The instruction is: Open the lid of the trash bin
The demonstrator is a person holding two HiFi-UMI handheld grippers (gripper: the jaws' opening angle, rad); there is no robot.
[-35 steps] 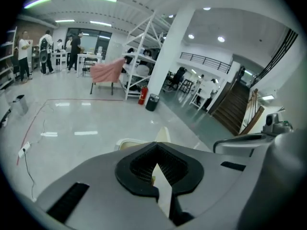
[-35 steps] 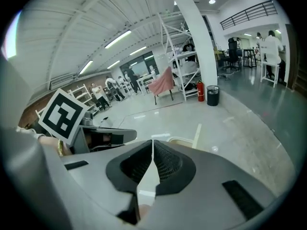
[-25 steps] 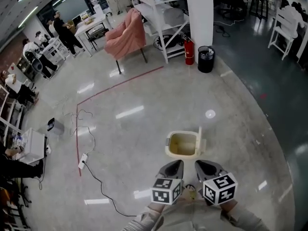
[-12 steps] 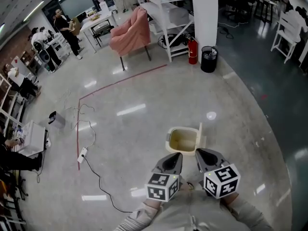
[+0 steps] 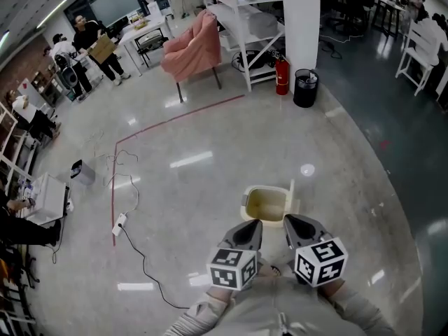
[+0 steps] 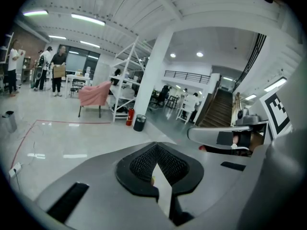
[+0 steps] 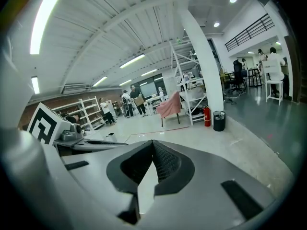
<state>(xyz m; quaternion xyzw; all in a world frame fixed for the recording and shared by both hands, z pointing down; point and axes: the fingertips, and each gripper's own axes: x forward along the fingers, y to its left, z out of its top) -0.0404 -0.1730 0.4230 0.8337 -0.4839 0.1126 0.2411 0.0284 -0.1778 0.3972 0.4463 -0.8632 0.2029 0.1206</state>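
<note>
Hardly anything has shifted over the last second: the left tool [image 5: 249,229] has sunk a touch lower and to the left with its marker cube [image 5: 232,267], the right tool [image 5: 295,225] has stayed about where it was, and the cream trash bin [image 5: 246,204] has not moved on the grey floor [image 5: 175,187]. Its lid [image 5: 290,192] is standing upright on the bin's right side, so the mouth gapes and I can see straight down into the yellowish inside, which looks empty. From where I stand the job looks already done; nothing seems left but to pull back. Both tools are held close in front of the person, just short of the bin and not touching it. Each tool's own view shows the jaws clenched tip to tip with nothing between them, only a thin wedge of floor showing behind
</note>
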